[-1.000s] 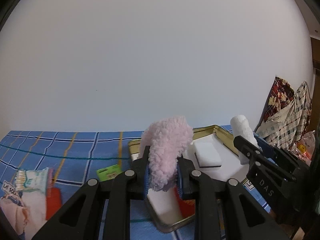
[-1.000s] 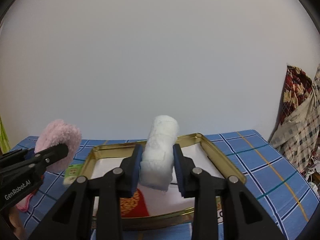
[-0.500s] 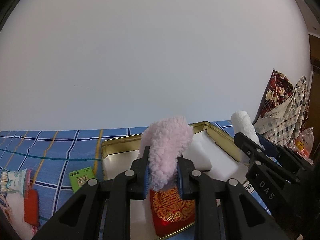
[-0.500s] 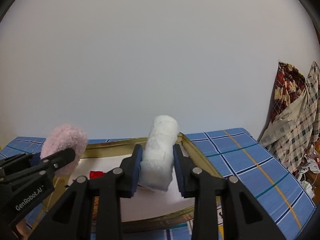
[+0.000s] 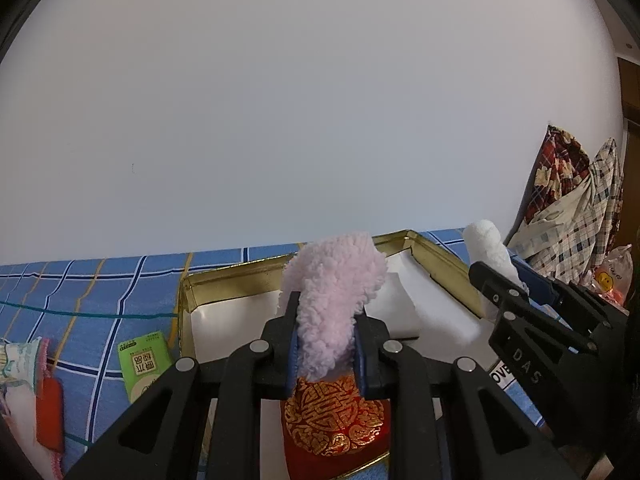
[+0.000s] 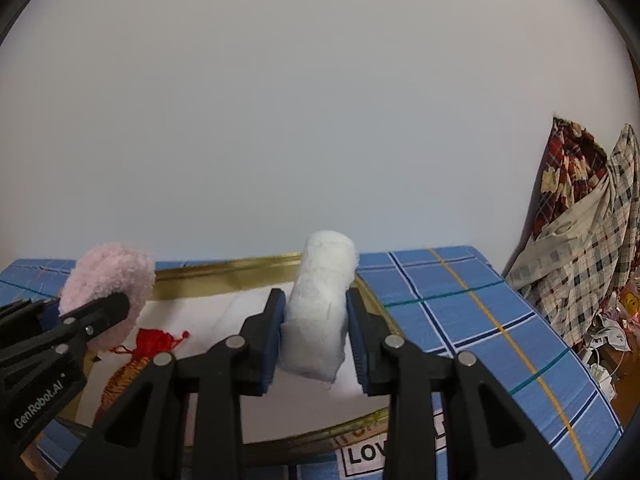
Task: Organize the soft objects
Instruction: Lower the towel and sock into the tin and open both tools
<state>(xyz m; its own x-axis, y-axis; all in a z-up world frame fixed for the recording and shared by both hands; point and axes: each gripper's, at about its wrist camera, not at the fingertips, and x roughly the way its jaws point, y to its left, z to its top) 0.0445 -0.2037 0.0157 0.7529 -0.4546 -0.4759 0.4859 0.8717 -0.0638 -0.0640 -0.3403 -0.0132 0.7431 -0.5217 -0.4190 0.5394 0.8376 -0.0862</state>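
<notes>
Both claws tilt downward over the tin (image 5: pixel 440 268): left claw (image 5: pixel 326 344) grips the pink fluffy pad (image 5: pixel 332 300), right claw (image 6: pixel 316 340) grips the white towel roll (image 6: pixel 320 304); only the left view shows the green packet (image 5: pixel 144 364) at lower left.

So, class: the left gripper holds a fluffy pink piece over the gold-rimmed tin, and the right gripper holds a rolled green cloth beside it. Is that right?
Not quite. The roll in the right gripper is a white cloth, not green; the right wrist view shows this. The rest stands: the left gripper holds the fluffy pink piece over the gold-rimmed tin.
</notes>
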